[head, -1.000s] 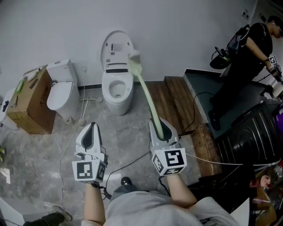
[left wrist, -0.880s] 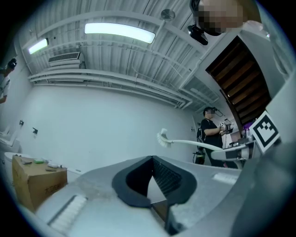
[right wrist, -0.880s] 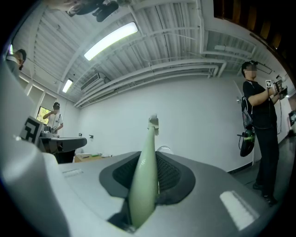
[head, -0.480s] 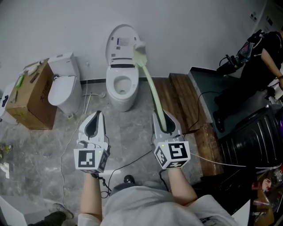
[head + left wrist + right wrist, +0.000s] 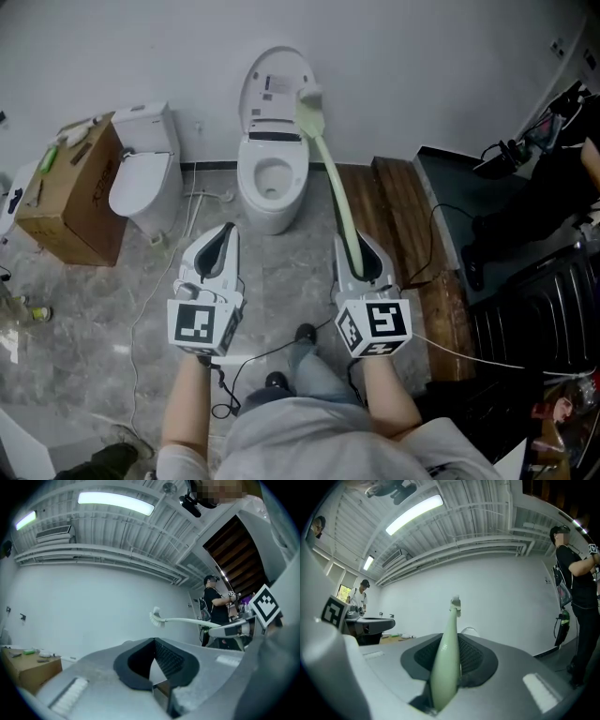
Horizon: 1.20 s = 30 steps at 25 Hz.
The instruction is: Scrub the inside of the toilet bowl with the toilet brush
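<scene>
Holding the toilet brush (image 5: pixel 330 178) by the end of its pale green handle, my right tool (image 5: pixel 360 251) is clenched on it; the right gripper view shows the handle pressed between the pads. My left tool (image 5: pixel 223 236) is closed with nothing in it. Compared with one second ago, the toilet bowl (image 5: pixel 249 187) sits closer and more central in the head view, and my leg (image 5: pixel 314 367) now shows below, so I have stepped forward. The bristle head (image 5: pixel 308 101) is up in front of the raised lid (image 5: pixel 272 80), not inside the bowl. I judge scrubbing has not started; the head must come down first.
</scene>
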### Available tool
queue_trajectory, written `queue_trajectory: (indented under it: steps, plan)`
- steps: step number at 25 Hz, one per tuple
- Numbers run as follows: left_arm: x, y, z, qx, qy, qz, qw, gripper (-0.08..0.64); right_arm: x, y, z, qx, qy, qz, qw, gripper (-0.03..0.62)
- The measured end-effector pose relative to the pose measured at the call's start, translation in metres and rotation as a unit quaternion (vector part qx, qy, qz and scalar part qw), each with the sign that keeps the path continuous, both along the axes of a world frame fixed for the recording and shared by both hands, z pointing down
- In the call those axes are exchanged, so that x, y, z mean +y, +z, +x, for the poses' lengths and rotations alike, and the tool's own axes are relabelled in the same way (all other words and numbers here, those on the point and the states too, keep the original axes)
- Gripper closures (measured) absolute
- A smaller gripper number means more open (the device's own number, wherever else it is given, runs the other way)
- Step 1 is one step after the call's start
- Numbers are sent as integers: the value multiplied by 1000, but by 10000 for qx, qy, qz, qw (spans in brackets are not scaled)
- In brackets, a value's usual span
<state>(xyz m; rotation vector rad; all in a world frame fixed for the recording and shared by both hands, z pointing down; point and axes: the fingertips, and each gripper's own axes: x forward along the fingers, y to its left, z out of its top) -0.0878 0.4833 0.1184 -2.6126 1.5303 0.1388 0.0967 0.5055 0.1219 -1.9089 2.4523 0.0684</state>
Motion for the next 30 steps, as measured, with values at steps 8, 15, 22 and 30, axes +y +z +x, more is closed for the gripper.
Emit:
queue_trajectory:
  steps: [8,15,22,30]
  plan:
    - [-51,6,1,-177,-51,-17,9998,557,-57,9,1,-45,-75,-96,9999,505]
    - [-108,10,16,-238,-50,33,9997,557,-120,11,9,-57,-192,-92,9998,505]
    - [-177,10,32,-255,-165,-18,9995,557,-194,7,26,-44,-312,-166,9994,505]
    - [-243,4,53,-186,-284,21,9994,557,-266,8,42,-27,-518,-207,9984,505]
